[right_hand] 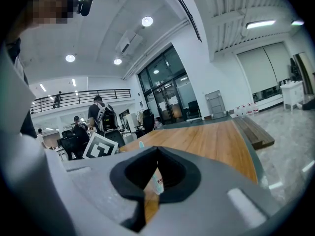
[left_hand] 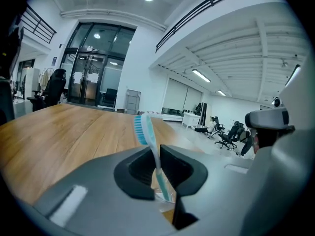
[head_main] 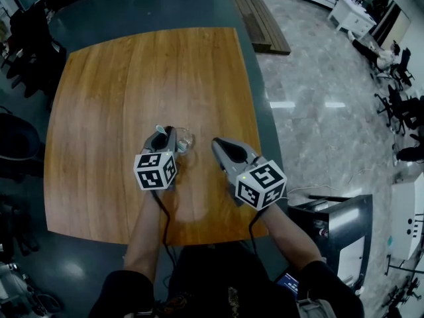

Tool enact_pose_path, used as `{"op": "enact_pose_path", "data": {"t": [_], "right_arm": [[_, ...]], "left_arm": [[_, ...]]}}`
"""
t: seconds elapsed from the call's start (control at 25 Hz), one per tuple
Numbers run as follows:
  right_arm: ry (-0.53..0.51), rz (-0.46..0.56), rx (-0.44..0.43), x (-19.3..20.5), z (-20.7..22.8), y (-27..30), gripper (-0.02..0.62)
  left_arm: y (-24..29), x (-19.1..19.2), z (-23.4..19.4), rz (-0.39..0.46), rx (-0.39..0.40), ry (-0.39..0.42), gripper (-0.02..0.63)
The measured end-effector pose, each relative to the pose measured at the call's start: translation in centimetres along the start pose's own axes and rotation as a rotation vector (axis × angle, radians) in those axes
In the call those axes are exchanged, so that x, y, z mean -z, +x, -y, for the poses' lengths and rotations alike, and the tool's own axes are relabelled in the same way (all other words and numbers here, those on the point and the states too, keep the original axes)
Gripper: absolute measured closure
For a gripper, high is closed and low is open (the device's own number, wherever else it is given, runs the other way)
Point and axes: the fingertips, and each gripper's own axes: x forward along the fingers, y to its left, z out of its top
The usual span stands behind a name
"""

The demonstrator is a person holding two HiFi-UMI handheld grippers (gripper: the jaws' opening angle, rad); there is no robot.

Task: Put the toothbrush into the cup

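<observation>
Left gripper is clamped on the teal-and-white plastic toothbrush, bristles up. The handle end appears to be inside the clear plastic cup already. Remaining: release. Right gripper, at 3 o'clock of the cup, has its jaws together and is empty.

No words, brands or numbers can be read. The marker cubes, lower centre of the head view, bear only black-and-white square patterns. The cup shows a small label, too tiny to read.
</observation>
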Motion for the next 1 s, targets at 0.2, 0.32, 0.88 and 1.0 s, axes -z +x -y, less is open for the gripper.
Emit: {"op": "enact_pose_path", "data": {"t": [0.2, 0.32, 0.88, 1.0], "right_arm": [[-0.003, 0.002, 0.0, -0.2, -0.3, 0.2, 0.592], [-0.003, 0.002, 0.001, -0.2, -0.3, 0.3, 0.592], [-0.02, 0.025, -0.011, -0.7, -3.3, 0.2, 0.592], [-0.027, 0.035, -0.011, -1.0, -4.8, 0.2, 0.592]], "left_arm": [[0.2, 0.6, -0.4, -0.028, -0.003, 0.004, 0.48], [0.3, 0.8, -0.4, -0.042, 0.005, 0.001, 0.454], [-4.3, 1.9, -0.2, -0.054, 0.041, -0.024, 0.411], [-6.6, 1.4, 0.0, -0.03, 0.059, -0.018, 0.475]]}}
